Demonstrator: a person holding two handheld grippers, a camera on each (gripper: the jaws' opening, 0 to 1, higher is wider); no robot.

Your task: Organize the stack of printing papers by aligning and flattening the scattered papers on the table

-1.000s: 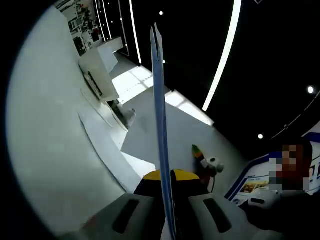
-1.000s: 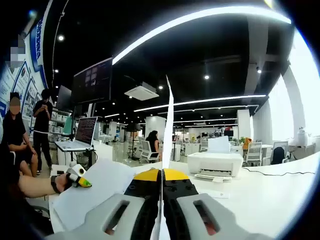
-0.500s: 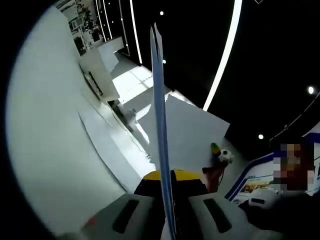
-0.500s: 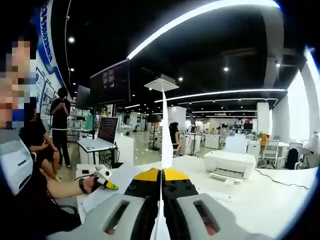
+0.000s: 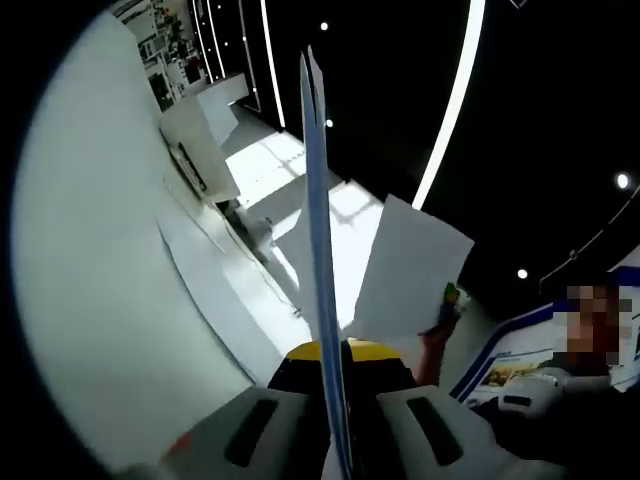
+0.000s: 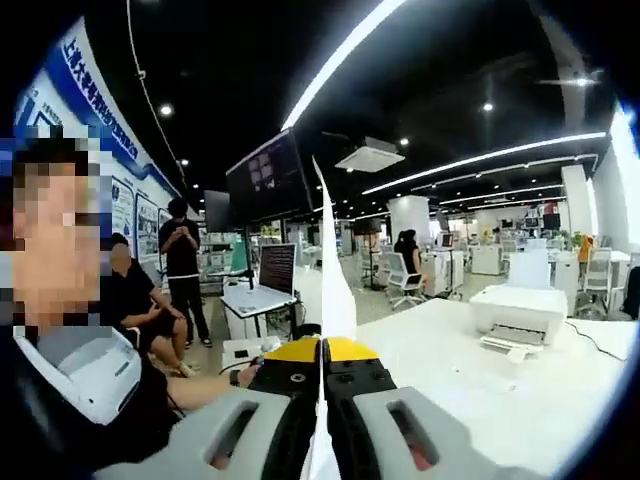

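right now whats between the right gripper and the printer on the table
In the right gripper view, bare white table between the right gripper and the printer.

Open-plan office: black ceiling with LED strips (image 6: 340,55), wall monitor (image 6: 265,178) left of them, white printer (image 6: 522,308) far right.

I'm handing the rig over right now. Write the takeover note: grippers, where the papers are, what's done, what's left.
Left gripper: shut on a sheet of paper, seen edge-on between its jaws.
Right gripper: shut on another sheet, also edge-on; the left gripper view shows that sheet held up in the air.
More loose sheets lie on the white table near the printer.
Done: two sheets picked up.
Left: probably bring both sheets together, lay them on the table, square the edges, flatten the stack.
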